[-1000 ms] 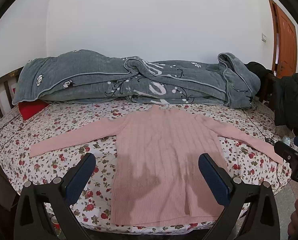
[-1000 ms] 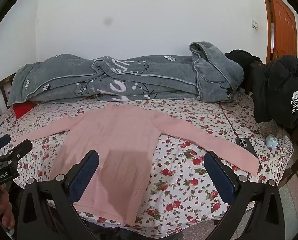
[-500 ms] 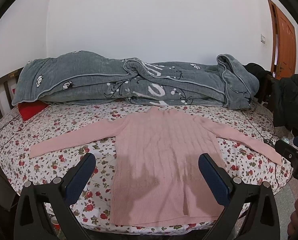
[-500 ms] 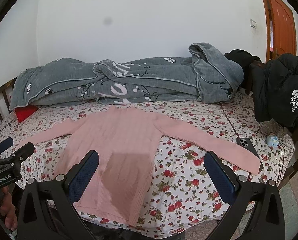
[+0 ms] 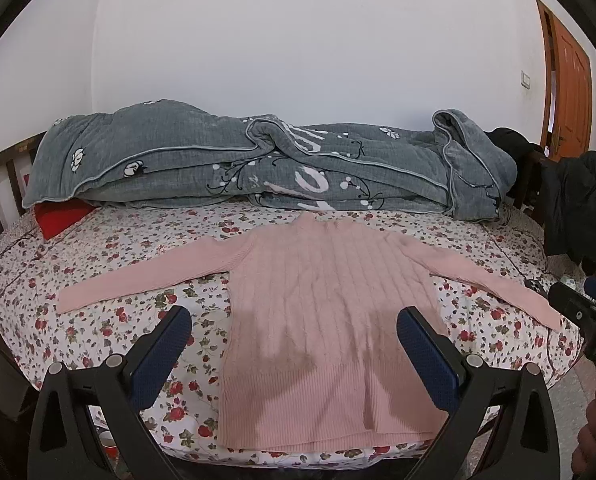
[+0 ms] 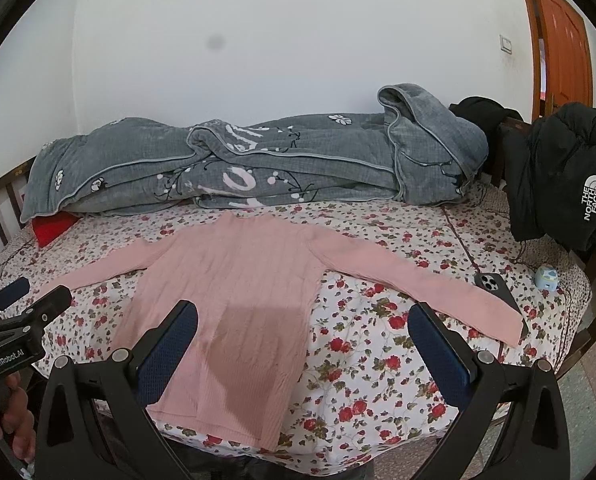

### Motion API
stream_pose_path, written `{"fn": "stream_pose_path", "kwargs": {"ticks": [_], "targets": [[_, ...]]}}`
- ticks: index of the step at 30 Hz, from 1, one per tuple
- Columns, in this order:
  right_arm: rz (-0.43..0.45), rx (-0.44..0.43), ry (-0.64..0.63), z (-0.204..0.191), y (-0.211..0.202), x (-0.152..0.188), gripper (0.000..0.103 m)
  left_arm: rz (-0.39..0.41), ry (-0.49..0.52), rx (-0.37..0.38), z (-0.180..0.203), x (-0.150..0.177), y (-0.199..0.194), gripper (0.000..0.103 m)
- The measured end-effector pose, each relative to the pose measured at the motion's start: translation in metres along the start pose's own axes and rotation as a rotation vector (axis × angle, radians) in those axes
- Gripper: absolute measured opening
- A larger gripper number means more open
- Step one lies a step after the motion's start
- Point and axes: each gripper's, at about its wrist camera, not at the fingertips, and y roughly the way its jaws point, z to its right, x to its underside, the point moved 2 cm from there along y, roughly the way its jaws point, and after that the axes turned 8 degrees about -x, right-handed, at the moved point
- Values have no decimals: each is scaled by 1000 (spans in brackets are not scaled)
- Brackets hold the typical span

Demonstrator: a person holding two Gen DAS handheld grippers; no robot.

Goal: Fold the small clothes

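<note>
Folding has not begun: the pink sweater (image 5: 322, 300) lies flat on the bed (image 5: 110, 320), sleeves spread left and right. We hold both left tongs (image 5: 294, 332) and right tongs (image 6: 304, 328) apart, empty, above its near hem. Next, we judge, comes gripping a sleeve.

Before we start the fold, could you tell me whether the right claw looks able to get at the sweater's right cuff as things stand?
Probably yes. The right claw is open and empty, and the pink sweater lies flat with its right cuff uncovered. A phone lies partly under that sleeve, so it may be disturbed.
</note>
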Motion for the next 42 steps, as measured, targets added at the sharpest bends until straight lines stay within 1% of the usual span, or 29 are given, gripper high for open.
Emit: {"fn": "stream_pose_path", "kwargs": {"ticks": [29,42], "targets": [[8,-5,-4,-7,-6,-2,103,8,-3,4,-3,-1,-3,103],[7,-10,-18,-11,-4,-4,103,24,-5,25,-4,0,0,103]]}}
